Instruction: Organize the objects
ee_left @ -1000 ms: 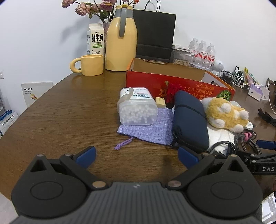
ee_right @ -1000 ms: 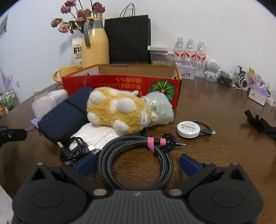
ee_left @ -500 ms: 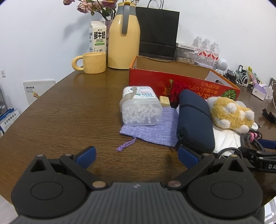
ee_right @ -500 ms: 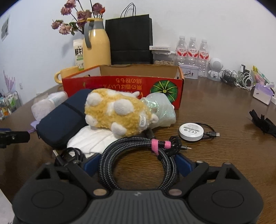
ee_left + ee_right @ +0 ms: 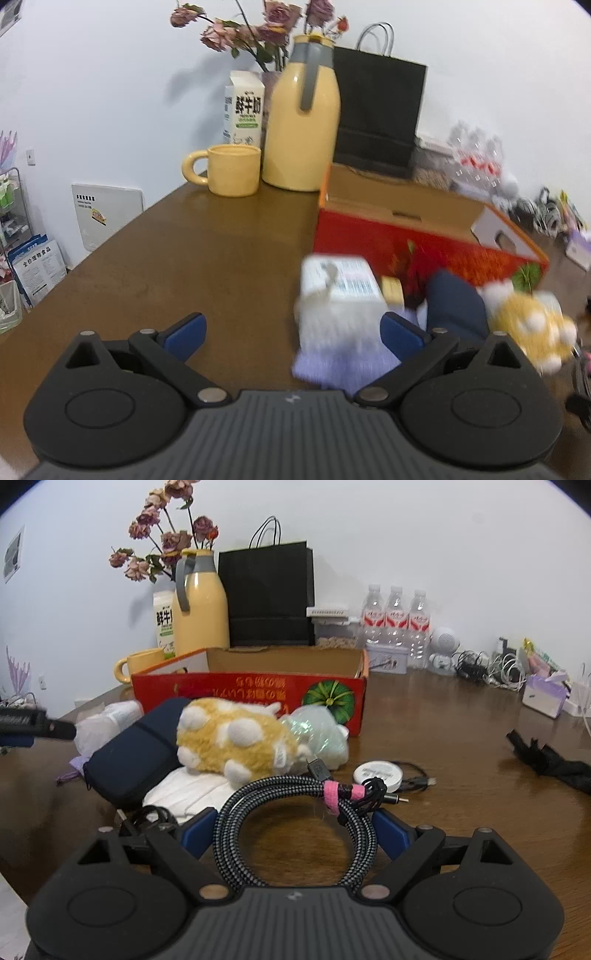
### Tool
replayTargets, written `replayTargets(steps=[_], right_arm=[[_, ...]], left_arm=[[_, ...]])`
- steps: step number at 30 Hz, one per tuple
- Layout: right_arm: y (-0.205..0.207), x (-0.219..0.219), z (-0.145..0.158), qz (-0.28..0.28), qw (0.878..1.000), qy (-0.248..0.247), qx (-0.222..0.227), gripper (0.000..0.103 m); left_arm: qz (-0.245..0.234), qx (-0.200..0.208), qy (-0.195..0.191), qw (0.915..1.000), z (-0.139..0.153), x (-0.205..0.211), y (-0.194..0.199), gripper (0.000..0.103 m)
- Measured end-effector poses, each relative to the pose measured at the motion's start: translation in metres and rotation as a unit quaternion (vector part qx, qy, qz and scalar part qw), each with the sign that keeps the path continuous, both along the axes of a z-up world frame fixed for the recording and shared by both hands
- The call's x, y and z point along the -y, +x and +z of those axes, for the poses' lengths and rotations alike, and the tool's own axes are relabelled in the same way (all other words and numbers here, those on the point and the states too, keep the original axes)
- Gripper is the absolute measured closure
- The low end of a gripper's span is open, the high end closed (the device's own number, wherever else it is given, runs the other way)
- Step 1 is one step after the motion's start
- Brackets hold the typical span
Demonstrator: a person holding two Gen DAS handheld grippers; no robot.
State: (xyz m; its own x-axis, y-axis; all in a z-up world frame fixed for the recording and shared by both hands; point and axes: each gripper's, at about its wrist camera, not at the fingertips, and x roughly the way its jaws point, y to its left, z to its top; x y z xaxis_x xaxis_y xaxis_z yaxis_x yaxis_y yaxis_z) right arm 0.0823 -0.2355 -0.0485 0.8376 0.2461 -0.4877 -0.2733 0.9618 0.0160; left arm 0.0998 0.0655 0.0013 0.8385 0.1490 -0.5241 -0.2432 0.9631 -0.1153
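In the right wrist view my right gripper (image 5: 295, 827) is shut on a coiled braided cable (image 5: 295, 790) bound with a pink tie, a blue pad against each side of the coil. Behind it lie a yellow plush toy (image 5: 232, 742), a navy case (image 5: 136, 753) and a round white charger (image 5: 376, 773), in front of the open red cardboard box (image 5: 251, 690). My left gripper (image 5: 291, 330) hovers over the brown table, jaws wide and closing on nothing. Its right finger is in front of a blurred cotton swab box (image 5: 340, 295) on a purple pouch (image 5: 332, 365).
A yellow jug (image 5: 301, 122), a yellow mug (image 5: 231, 173), a milk carton (image 5: 243, 110) and a black paper bag (image 5: 269, 594) stand at the back. Water bottles (image 5: 395, 616) and cables line the right rear. A black strap (image 5: 546, 760) lies at right. The table edge curves at left.
The right jaws closed from wide onto the cable coil and rose slightly. The left gripper swung left and up, so the swab box and pouch slid toward its right finger; its view is blurred.
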Motion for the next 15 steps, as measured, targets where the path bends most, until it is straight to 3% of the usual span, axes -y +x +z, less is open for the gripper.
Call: replayTargets(steps=[6, 8, 10, 15], right_arm=[[-0.002, 0.000, 0.011, 0.005, 1.000, -0.008, 0.021, 0.014], [-0.002, -0.002, 0.012, 0.009, 1.000, -0.010, 0.023, 0.014], [0.000, -0.004, 0.013, 0.013, 1.000, -0.011, 0.025, 0.014], [0.000, -0.008, 0.014, 0.022, 0.999, -0.011, 0.027, 0.014]], left_arm=[[-0.007, -0.009, -0.030, 0.9995, 0.001, -0.010, 0.025, 0.045], [-0.012, -0.008, -0.037, 0.9992, -0.001, -0.011, 0.029, 0.053], [-0.021, -0.004, -0.053, 0.9984, 0.000, -0.014, 0.030, 0.074], [-0.034, 0.001, -0.064, 0.9974, 0.002, -0.016, 0.027, 0.095]])
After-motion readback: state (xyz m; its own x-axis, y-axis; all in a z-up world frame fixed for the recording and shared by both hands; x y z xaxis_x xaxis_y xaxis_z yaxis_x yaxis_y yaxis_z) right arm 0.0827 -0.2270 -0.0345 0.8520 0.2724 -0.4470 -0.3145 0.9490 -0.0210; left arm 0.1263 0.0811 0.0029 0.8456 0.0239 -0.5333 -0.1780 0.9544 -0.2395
